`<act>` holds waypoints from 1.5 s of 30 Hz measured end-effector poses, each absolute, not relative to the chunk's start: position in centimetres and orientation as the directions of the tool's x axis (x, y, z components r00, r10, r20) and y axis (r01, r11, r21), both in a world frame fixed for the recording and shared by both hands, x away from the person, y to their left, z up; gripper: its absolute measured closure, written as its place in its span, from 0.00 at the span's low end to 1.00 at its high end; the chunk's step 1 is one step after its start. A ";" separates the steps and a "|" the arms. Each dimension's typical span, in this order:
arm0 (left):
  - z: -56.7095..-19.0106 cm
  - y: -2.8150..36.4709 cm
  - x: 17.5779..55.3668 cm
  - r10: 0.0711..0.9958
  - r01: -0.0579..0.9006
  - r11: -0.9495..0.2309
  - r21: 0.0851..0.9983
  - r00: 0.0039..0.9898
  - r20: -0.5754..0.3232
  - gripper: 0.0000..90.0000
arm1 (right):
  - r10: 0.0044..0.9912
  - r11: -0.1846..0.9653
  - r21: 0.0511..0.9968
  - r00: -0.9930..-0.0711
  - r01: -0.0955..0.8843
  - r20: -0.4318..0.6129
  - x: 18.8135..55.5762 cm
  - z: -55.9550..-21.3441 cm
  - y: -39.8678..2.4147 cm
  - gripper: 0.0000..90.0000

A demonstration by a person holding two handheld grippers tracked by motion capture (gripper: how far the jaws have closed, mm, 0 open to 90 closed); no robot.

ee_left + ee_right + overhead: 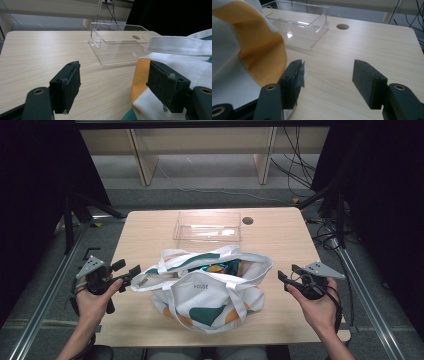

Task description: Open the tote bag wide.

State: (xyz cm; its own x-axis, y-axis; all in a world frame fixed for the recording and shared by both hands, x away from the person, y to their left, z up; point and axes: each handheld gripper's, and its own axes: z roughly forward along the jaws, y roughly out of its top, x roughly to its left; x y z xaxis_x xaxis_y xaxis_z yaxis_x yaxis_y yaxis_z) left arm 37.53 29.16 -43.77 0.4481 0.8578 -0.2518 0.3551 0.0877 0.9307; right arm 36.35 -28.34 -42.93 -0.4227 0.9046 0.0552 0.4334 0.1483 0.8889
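While both grippers hover at the table's edges, a white tote bag (210, 287) with green and orange patches sits at lower centre of the high view, its mouth open toward the top of the frame. At lower left, the left gripper (134, 276) has its jaws spread, just beside the bag's left rim; in the left gripper view one pad stands in front of the cloth without pinching it. At lower right, the right gripper (283, 281) is likewise spread, near the bag. A clear plastic box (207, 226) lies above centre on the wooden table (285, 240).
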 end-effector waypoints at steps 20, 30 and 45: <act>-38.8 27.3 34.9 0.802 0.170 0.084 0.982 0.573 -0.168 0.58 | 0.907 0.184 0.895 -0.422 0.407 0.005 36.7 -42.8 -28.1 0.54; -36.2 22.2 32.6 0.667 0.146 0.010 0.989 0.736 -0.115 0.76 | 0.904 0.182 0.896 -0.427 0.406 0.009 36.6 -42.8 -28.2 0.54; -36.3 16.1 33.5 0.495 0.114 -0.247 0.962 0.868 0.024 0.69 | 0.902 0.181 0.888 -0.431 0.422 0.020 36.6 -43.0 -28.2 0.53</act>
State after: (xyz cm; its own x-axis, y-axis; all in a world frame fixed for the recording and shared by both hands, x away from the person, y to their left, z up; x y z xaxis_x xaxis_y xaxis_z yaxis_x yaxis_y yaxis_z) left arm 33.51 16.14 -36.30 0.8683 0.4955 0.0240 0.1145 -0.2471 0.9622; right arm 36.59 -28.15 -42.97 -0.4308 0.9022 0.0203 0.4220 0.1815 0.8882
